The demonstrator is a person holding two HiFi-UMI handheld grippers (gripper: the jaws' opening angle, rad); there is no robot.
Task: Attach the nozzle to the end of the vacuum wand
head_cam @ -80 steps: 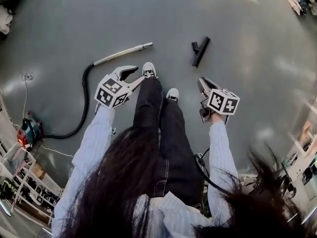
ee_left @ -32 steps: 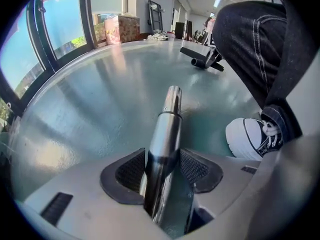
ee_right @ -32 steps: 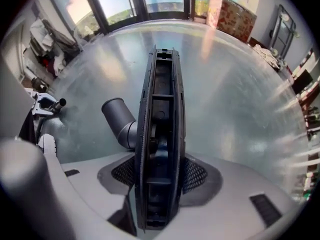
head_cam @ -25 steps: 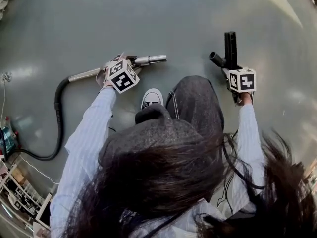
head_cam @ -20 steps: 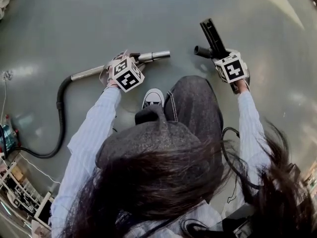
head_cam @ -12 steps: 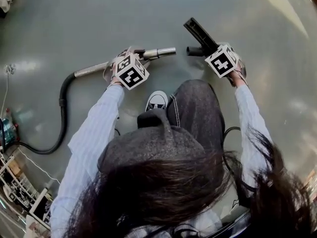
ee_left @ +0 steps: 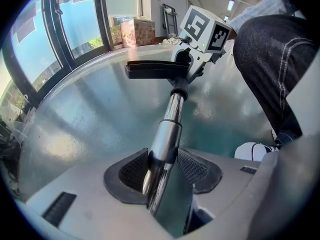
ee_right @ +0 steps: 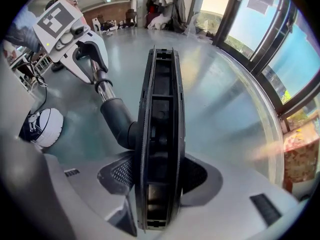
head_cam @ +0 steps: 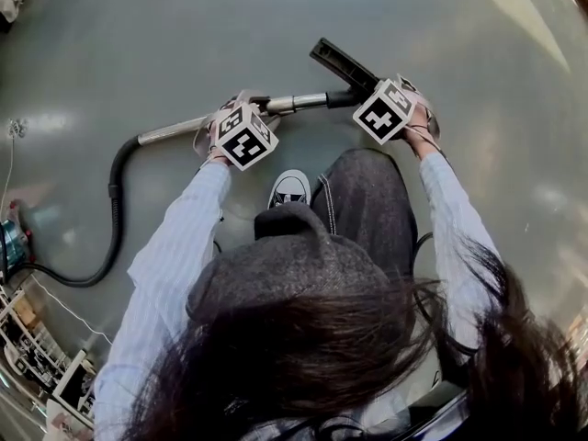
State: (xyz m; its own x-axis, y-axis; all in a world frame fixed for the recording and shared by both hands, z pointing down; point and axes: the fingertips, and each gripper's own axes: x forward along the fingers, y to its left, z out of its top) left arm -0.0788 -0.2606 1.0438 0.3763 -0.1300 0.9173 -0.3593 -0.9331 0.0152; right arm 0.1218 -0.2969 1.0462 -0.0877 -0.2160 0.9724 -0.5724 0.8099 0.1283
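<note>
i counted one white shoe (head_cam: 292,187) nearest, just below the wand (head_cam: 299,102). of my two grippers, the left gripper (ee_left: 161,171) was clamped on the one wand's shaft and the right gripper (ee_right: 159,184) on the one nozzle (head_cam: 342,62). the nozzle's neck, apart from the wand's tip half a second before, now met it. beyond the wand lay glossy grey floor (head_cam: 184,26), then windows (ee_right: 300,49).

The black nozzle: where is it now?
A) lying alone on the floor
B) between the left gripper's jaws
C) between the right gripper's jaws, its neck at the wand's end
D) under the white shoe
C: the right gripper is clamped on the nozzle, whose neck meets the tip of the wand.
</note>
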